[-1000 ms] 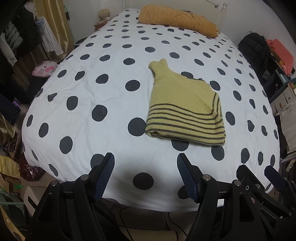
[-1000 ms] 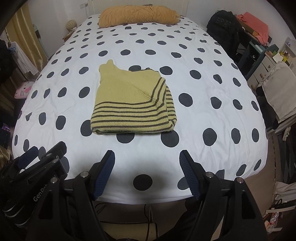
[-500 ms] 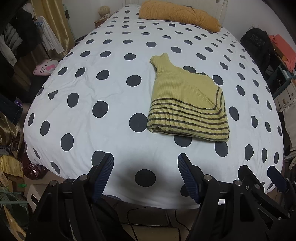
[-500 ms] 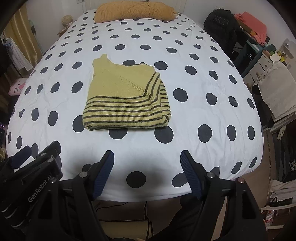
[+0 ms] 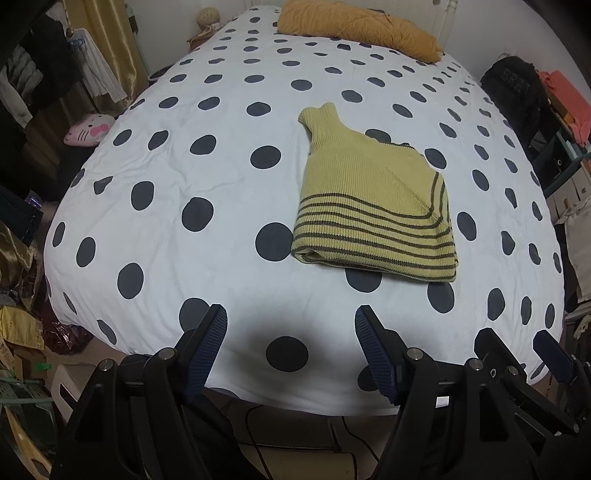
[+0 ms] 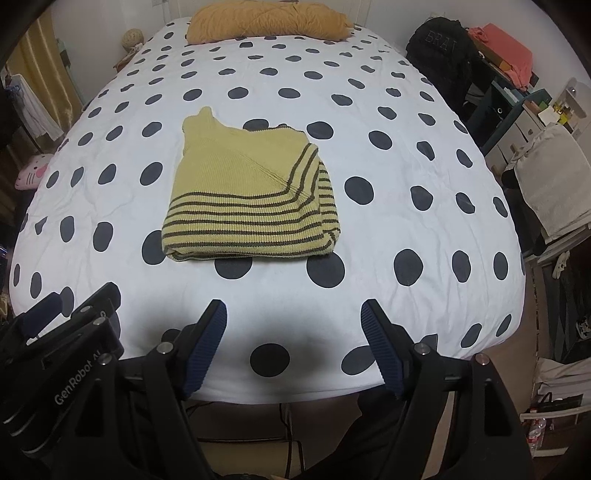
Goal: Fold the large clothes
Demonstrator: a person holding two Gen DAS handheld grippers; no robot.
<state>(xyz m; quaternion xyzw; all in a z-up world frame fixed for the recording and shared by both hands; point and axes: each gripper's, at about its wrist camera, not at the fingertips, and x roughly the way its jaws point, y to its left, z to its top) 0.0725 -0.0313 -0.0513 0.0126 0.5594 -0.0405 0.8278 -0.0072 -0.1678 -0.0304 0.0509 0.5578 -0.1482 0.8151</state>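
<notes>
A yellow knit sweater with dark stripes lies folded into a compact rectangle on the white polka-dot bed; its collar points to the far side. It also shows in the right wrist view. My left gripper is open and empty, held over the bed's near edge, well short of the sweater. My right gripper is open and empty at the same near edge. The right gripper shows at the lower right of the left wrist view, and the left gripper shows at the lower left of the right wrist view.
An orange pillow lies at the head of the bed. A pink plush and hanging clothes are at the left. A black backpack, shelves and a chair with a white cloth stand at the right.
Both grippers have drawn back and up from the bed, so the sweater looks a little farther off. The sweater has not moved.
</notes>
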